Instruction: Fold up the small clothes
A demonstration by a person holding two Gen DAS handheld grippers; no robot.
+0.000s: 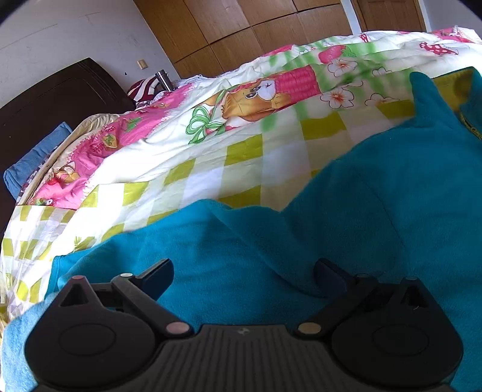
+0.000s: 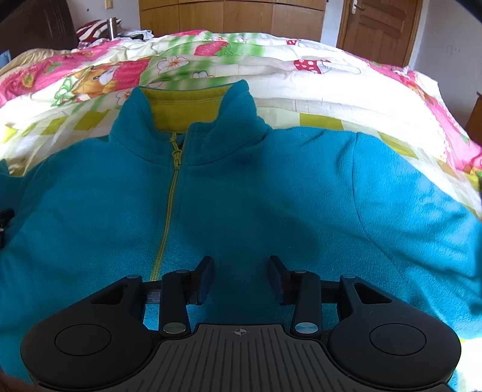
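A small teal fleece jacket (image 2: 271, 196) lies front up on the bed, with a yellow-green zip (image 2: 168, 211) and a yellow-lined collar (image 2: 183, 108) at the far end. My right gripper (image 2: 241, 271) hovers open just above its chest, right of the zip, with nothing between the fingers. In the left wrist view the same jacket (image 1: 376, 211) fills the lower right, and a sleeve part spreads toward the lower left. My left gripper (image 1: 244, 271) stands wide open over that fabric, holding nothing.
The bed is covered by a checked yellow-and-white sheet (image 1: 211, 178) and a pink cartoon quilt (image 2: 301, 66) bunched beyond the jacket. A dark headboard (image 1: 54, 96), blue pillow (image 1: 33, 159) and metal flask (image 1: 164, 80) lie far left. Wooden wardrobes and a door (image 2: 379, 27) stand behind.
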